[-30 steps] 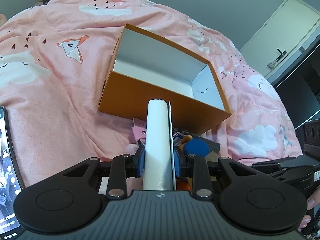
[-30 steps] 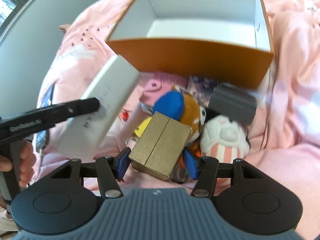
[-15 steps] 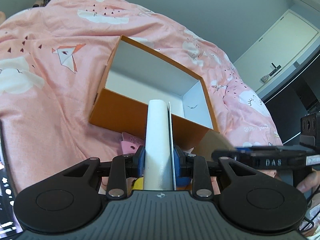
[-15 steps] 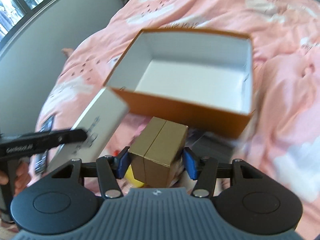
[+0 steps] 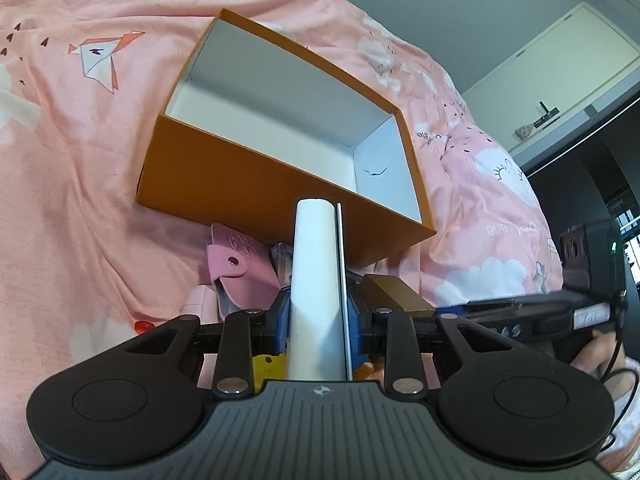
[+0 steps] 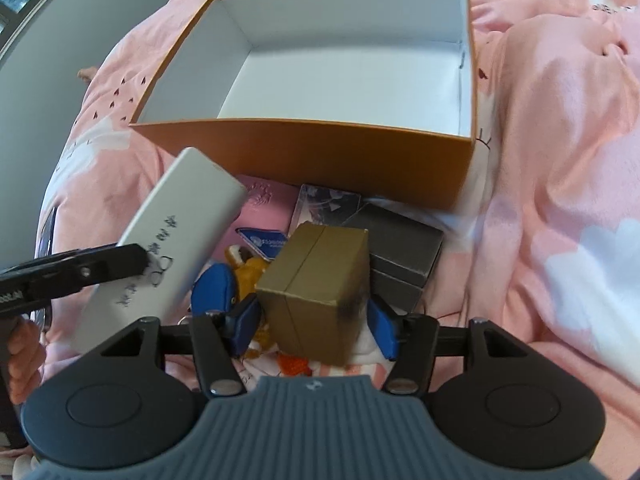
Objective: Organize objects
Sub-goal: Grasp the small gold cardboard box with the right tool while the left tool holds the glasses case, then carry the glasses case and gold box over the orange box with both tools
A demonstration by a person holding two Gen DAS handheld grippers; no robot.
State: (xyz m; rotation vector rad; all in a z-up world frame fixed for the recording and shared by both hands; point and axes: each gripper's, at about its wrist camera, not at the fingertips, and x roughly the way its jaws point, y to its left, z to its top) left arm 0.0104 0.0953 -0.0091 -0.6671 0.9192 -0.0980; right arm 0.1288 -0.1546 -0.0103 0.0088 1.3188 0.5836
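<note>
An orange box with a white inside sits open on a bed under a pink quilt printed with clouds and paper birds. Nothing lies in the box.

The left gripper has its jaws clenched on a long white case, which stands up between them with its far end in front of the near wall of the box. In the right wrist view the same case hangs at the left, above the pile, with dark printed characters on its side.

The right gripper has a gold-brown box between its jaws, and the jaws are opening: the left pad is at the box's edge, while the right pad stands clear of its side. The gold-brown box is tilted above the pile.

The pile lies on the quilt just near the orange box: a pink pouch with a snap at the left, a grey box at the right, a printed card between them, and a blue and orange plush toy nearer.
</note>
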